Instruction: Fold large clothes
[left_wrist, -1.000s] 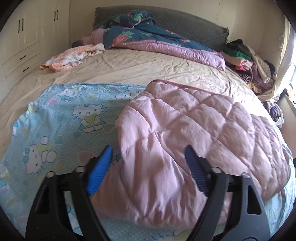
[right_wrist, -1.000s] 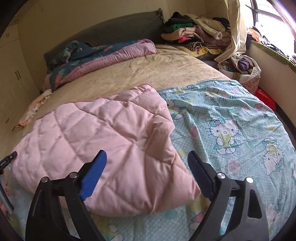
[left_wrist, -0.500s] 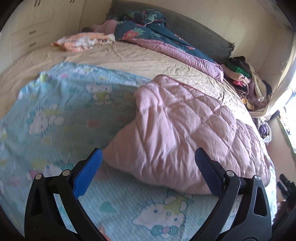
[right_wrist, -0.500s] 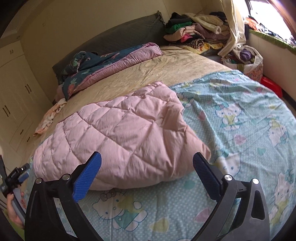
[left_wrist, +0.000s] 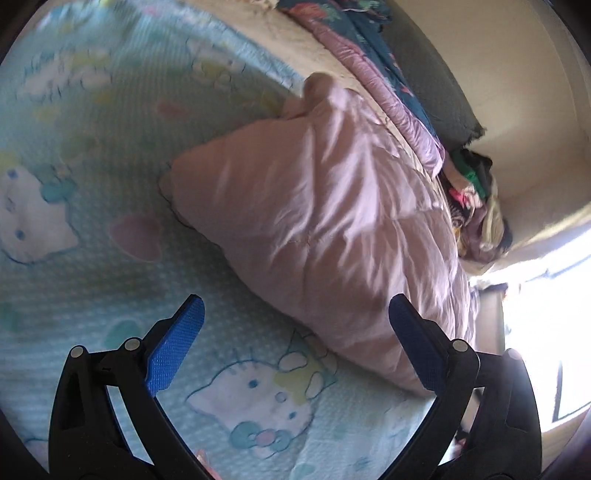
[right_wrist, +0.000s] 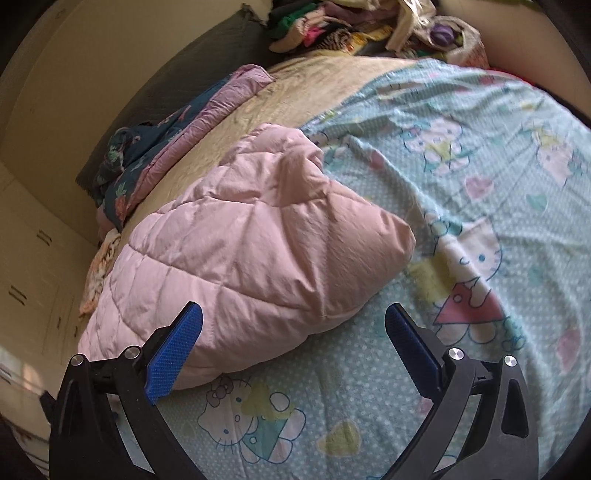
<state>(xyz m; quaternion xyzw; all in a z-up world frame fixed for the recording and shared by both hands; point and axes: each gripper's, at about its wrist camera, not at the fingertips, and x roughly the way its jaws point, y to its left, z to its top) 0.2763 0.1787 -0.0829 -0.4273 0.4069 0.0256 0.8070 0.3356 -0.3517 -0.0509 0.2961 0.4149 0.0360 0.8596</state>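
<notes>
A pink quilted garment lies bunched and folded over on a light blue Hello Kitty sheet spread on the bed. It also shows in the right wrist view, on the same sheet. My left gripper is open and empty, just above the sheet at the garment's near edge. My right gripper is open and empty, with its left blue pad over the garment's near edge. The left wrist view is tilted and blurred.
A dark floral and purple duvet lies bunched by the grey headboard. A pile of clothes sits at the far corner of the beige bed. White cupboards stand at the left. A bright window is beside the bed.
Both grippers have pulled back from the pink garment toward the near edge of the bed. The left wrist view has rolled and swung right. Both stay open.
</notes>
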